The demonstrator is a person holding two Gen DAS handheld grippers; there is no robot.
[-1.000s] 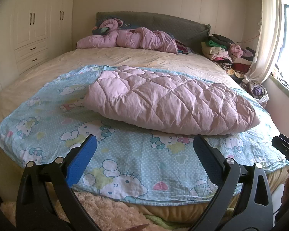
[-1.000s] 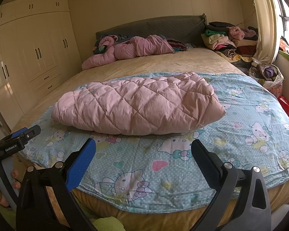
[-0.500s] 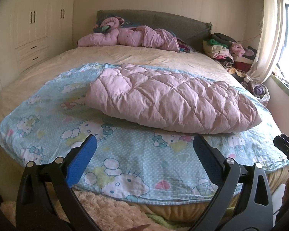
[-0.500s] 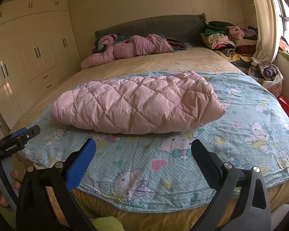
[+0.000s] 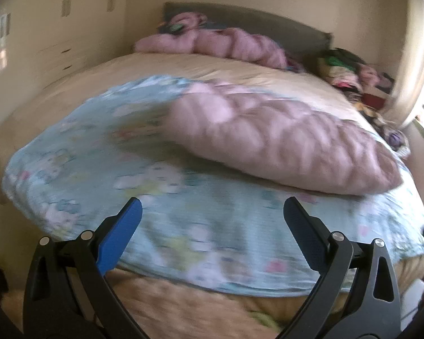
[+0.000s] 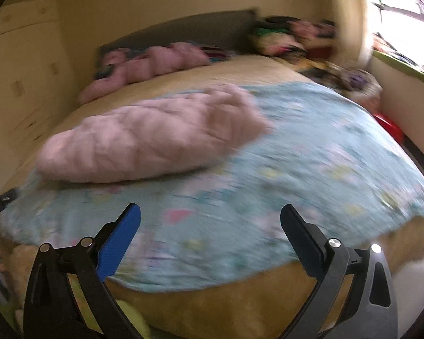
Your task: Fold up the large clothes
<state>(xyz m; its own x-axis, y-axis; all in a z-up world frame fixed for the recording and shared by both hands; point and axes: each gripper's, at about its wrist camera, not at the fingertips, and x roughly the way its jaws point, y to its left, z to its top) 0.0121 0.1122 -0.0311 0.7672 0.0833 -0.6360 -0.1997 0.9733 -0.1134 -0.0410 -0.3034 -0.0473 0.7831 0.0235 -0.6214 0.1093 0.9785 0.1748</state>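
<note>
Both grippers, left gripper [image 5: 212, 217] and right gripper [image 6: 210, 221], gape wide, holding nothing; ahead lies the folded pink quilted coat [image 5: 285, 144] on the blue sheet [image 6: 311, 155].

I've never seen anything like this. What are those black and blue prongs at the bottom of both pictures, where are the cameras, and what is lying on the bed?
The prongs are the two fingers of a hand-held gripper, a kind of big clamp. A person holds one in each hand, and a wide-angle camera on each looks forward along its fingers. One picture comes from the left gripper, the other from the right gripper. Both stand open and hold nothing. Both pictures are blurred.

Ahead is a bed. On it lies a light blue cartoon-print sheet, and on the sheet rests a folded pink quilted coat. Another pink garment lies by the dark headboard, and a pile of clothes sits to the right of the bed.
</note>
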